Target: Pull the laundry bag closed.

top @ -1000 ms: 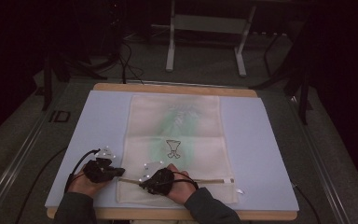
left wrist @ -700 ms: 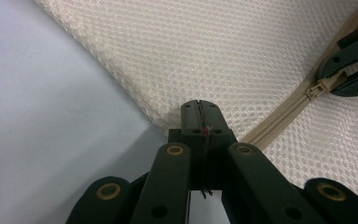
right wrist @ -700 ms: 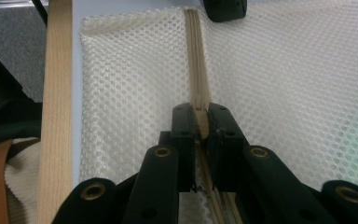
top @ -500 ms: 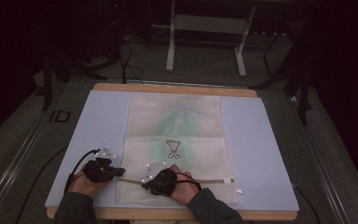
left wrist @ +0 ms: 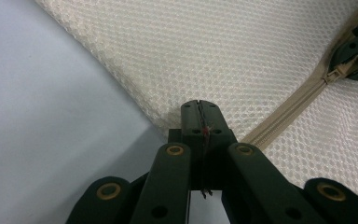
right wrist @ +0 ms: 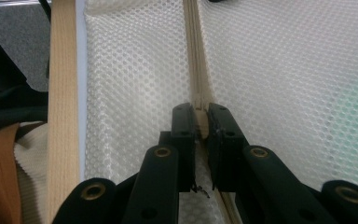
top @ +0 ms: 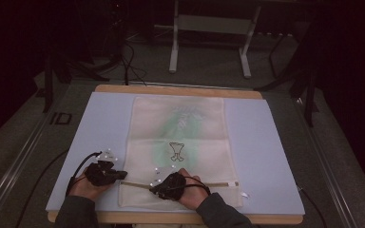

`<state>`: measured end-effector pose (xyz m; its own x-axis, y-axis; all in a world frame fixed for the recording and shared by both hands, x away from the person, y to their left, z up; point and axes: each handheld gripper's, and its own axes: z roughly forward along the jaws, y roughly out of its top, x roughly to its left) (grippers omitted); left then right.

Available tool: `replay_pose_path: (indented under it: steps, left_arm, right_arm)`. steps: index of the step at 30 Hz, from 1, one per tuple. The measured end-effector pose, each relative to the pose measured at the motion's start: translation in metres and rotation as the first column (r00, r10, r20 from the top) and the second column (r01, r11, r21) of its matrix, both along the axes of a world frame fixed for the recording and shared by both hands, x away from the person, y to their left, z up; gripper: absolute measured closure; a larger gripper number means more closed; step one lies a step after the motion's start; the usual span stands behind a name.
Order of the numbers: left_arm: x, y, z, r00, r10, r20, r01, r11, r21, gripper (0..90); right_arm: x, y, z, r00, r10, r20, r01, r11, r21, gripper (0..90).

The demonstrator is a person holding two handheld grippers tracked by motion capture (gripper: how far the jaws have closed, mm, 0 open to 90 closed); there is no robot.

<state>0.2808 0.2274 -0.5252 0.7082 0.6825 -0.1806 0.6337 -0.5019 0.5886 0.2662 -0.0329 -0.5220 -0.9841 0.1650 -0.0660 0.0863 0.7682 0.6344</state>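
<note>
Right gripper (right wrist: 201,122): jaws clenched on the zipper pull (right wrist: 201,125), a small beige tab pinched between the black pads; in the high view this gripper (top: 155,185) sits on the zipper line near the bag's near edge, left of centre. Left gripper (left wrist: 200,112): jaws pressed together on the corner edge of the mesh laundry bag (left wrist: 242,56), pinning the fabric where the zipper ends; in the high view it (top: 121,176) sits at the bag's near-left corner.

Key relation: zipper (top: 190,184) runs as a straight beige band parallel to the table's near edge, long axis left to right. The pull lies close to the left end, the left gripper just beside it, and most of the track stretches away to the right of the right gripper. Judging from this, the coming move is a slide of the pull along that axis, right hand doing it, left hand anchoring the corner against the tug.

Materials: bag is cream honeycomb mesh, limp, flat, rectangular, with a faint green print and a small dark logo (top: 175,151) mid-panel. Zipper tape is woven beige with fine teeth. Bag lies on a pale blue-grey mat (top: 100,123) over a wooden table (top: 171,89). Risk: mesh bunches if the anchor slips.
</note>
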Motion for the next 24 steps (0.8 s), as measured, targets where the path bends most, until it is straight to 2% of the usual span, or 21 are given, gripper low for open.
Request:
replay_pose_path:
  steps: [24]
  left_arm:
    - [0.000, 0.000, 0.000, 1.0000, 0.001, 0.001, -0.001, 1.0000, -0.004, 89.9]
  right_arm:
    - [-0.003, -0.015, 0.001, 0.9998, -0.016, 0.007, 0.016, 1.000, -0.008, 82.2]
